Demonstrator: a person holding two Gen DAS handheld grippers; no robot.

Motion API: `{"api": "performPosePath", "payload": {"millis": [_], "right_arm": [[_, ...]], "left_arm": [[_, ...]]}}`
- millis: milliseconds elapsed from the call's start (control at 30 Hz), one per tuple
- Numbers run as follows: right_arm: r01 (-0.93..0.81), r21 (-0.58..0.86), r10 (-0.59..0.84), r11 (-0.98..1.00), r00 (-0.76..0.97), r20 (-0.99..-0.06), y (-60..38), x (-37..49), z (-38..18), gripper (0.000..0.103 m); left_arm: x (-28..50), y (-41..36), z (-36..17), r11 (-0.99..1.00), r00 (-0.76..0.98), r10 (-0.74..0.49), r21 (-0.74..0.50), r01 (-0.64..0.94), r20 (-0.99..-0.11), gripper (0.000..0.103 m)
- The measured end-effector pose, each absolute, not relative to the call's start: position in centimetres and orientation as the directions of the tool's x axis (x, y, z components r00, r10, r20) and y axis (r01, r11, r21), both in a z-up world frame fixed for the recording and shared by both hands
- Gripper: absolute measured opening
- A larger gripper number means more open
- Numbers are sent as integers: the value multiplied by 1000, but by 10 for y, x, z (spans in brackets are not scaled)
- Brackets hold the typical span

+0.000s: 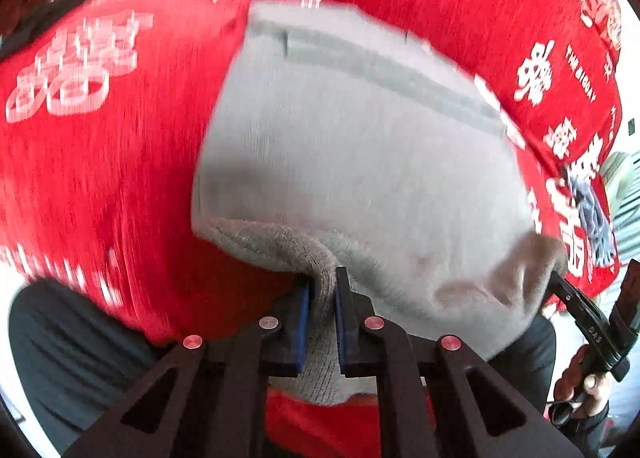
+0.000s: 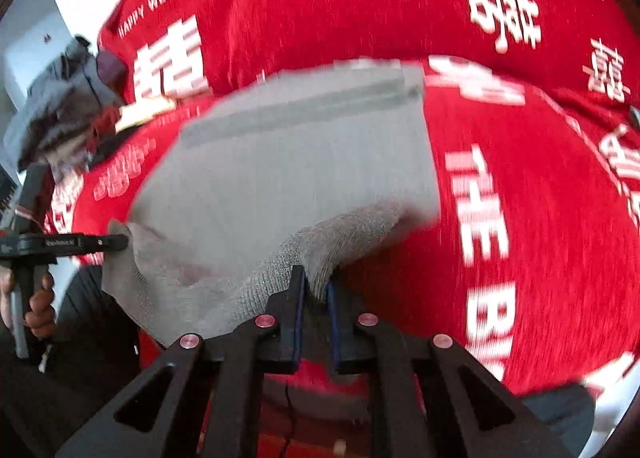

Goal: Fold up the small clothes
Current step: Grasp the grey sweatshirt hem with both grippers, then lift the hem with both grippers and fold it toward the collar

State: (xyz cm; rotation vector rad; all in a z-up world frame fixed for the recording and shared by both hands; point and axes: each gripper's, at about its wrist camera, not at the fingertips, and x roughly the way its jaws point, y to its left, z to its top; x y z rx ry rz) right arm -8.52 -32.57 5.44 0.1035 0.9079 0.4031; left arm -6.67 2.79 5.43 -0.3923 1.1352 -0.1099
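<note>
Grey knitted garment lies on a red cloth printed with white characters and the words "HAPPY WEDDING" and "THE BIG DAY". The far end of the garment, with a darker grey band across it, rests flat on the cloth; the near hem is raised at both corners.

Left gripper: blue-padded jaws clenched on the near hem of the garment, a pinch of knit bunched up between the pads. Seen from the right wrist view, this same gripper reaches in from the left edge, its tip at the garment's left corner, with the person's hand wrapped round the handle.

Right gripper: jaws likewise clamped on the hem, a ridge of grey knit squeezed between the pads. In the left wrist view it comes in from the right and holds the opposite corner, a hand on its handle.

The hem sags slightly between the two grips. Both views are motion-blurred.

A heap of other clothes, grey and dark red, sits at the far left edge of the red cloth, well apart from the garment.
</note>
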Motion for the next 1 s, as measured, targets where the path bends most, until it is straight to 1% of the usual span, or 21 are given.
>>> {"api": "performPosePath", "payload": {"millis": [67,133,233,333,400,467,500,533,567,600,633,733,867,967,1000], "right_arm": [[-289,258,383,922,584,-716,-323,-66,64,11],[-278,290,401,916,591,-700,-319,-46,66,10],[-253,313,402,916,568,-718,-312,-19,55,10],[-255,284,380,924,538,-753,-309,-15,39,10],[-256,313,403,915,511,-759,-312,-14,32,10],[-246,345,423,906,509,-750,-318,-18,30,14],[-246,359,435,900,505,-745,-321,-19,30,20],[-248,374,449,894,503,-739,-325,-21,30,33],[-247,380,453,892,507,-733,-329,-25,31,42],[-238,375,444,896,515,-733,-332,-28,32,59],[-234,373,440,898,522,-731,-335,-30,34,62],[-249,406,475,879,510,-717,-340,-34,36,62],[-251,426,493,869,484,-723,-336,-22,35,62],[-272,481,552,834,431,-714,-329,-9,26,62],[-278,486,560,829,413,-718,-326,-6,22,56]], "left_arm": [[-44,35,64,931,474,-266,-352,-101,-839,12],[-20,47,65,931,495,-253,-349,-110,-831,12],[8,58,44,904,449,-303,-403,-144,-841,12],[7,58,24,899,425,-309,-408,-162,-851,14],[1,62,24,884,439,-331,-437,-165,-835,15],[-5,66,25,874,428,-352,-456,-168,-832,15],[-7,65,26,874,421,-354,-456,-169,-835,26],[-9,65,26,873,416,-360,-459,-166,-835,44],[-12,63,27,870,422,-371,-469,-154,-827,54],[-15,63,30,872,430,-368,-467,-149,-825,70],[-21,61,33,887,445,-333,-437,-152,-831,73],[-26,52,34,908,453,-309,-401,-120,-836,73],[-23,52,27,905,425,-325,-408,-121,-845,73],[-21,54,29,895,432,-345,-430,-115,-833,73],[-20,54,28,895,432,-350,-433,-108,-831,72]]}}
